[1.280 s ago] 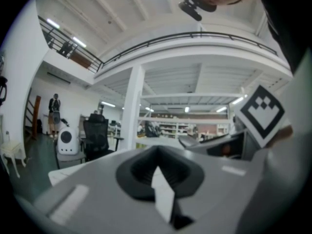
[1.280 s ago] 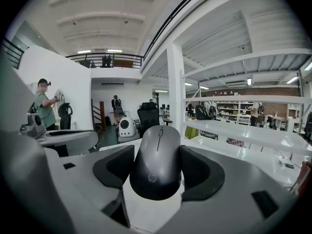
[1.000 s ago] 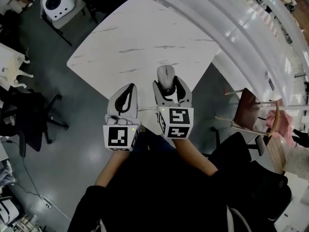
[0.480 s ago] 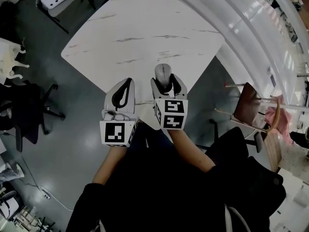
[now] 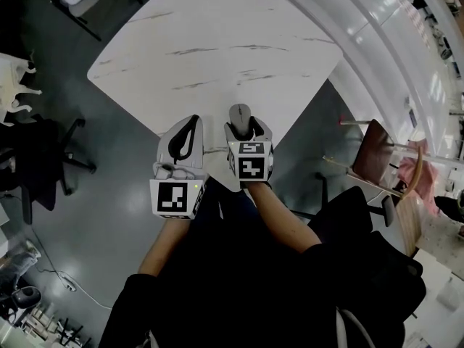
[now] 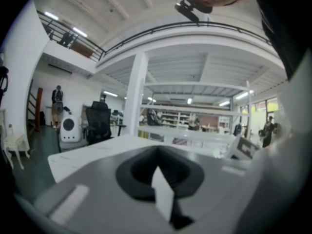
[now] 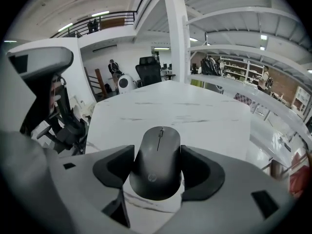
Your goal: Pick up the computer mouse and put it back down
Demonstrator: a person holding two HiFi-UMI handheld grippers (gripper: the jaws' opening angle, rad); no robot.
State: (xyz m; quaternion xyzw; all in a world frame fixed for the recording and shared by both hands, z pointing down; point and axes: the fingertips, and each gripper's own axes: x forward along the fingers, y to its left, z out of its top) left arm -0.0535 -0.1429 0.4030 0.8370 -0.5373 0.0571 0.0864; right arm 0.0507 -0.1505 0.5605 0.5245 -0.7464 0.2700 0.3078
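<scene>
The mouse (image 7: 157, 165) is dark grey, with its scroll wheel pointing away from you. It sits pinched in your right claw (image 5: 247, 127), one jaw pressed against each flank. It is at the near corner of the white, grey-veined worktop (image 5: 217, 42), close to the edge. No view shows whether its underside rests on the surface or hangs just above it.

Your left claw (image 5: 185, 138) hangs just beside the right one, over the worktop's near edge. Its jaws are pressed together with nothing between them.

The rest of the worktop stretches away bare beyond the mouse. Off to your left on the grey floor stands a black office chair (image 5: 40, 162), and to your right a brown wooden chair (image 5: 380, 162) — both well apart from the mouse.
</scene>
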